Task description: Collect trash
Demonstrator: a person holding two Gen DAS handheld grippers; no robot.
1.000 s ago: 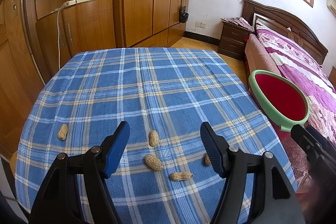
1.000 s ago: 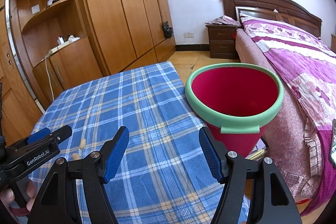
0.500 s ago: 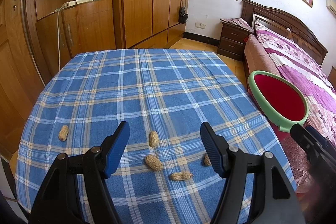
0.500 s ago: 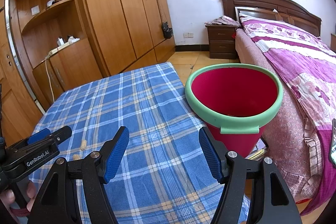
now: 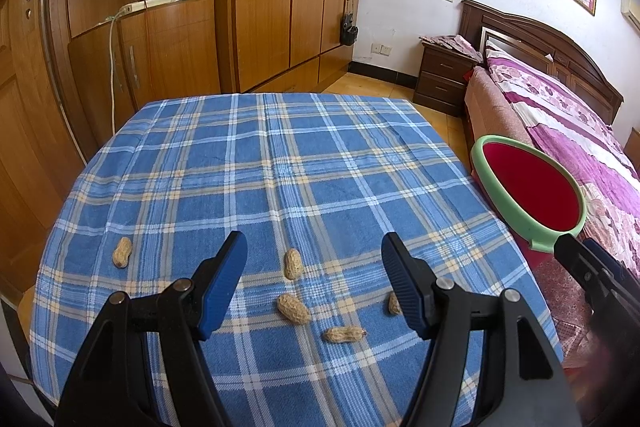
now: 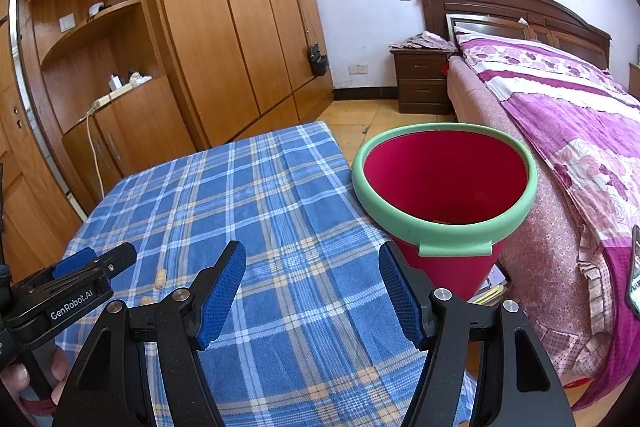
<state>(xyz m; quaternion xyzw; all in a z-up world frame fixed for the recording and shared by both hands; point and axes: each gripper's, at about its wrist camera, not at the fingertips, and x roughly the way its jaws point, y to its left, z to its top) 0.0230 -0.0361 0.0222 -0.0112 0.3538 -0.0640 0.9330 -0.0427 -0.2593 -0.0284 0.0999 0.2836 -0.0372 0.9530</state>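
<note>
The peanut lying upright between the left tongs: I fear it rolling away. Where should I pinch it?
Judging by its pose, pinch the peanut across its narrow waist, left tongs descending from above. Its long axis points away from the camera, so the open jaws already straddle its sides.

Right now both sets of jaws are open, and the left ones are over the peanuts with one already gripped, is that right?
Not quite. The left gripper is open over the peanuts, but its jaws hold nothing; the left wrist view shows every peanut lying on the tablecloth.
</note>
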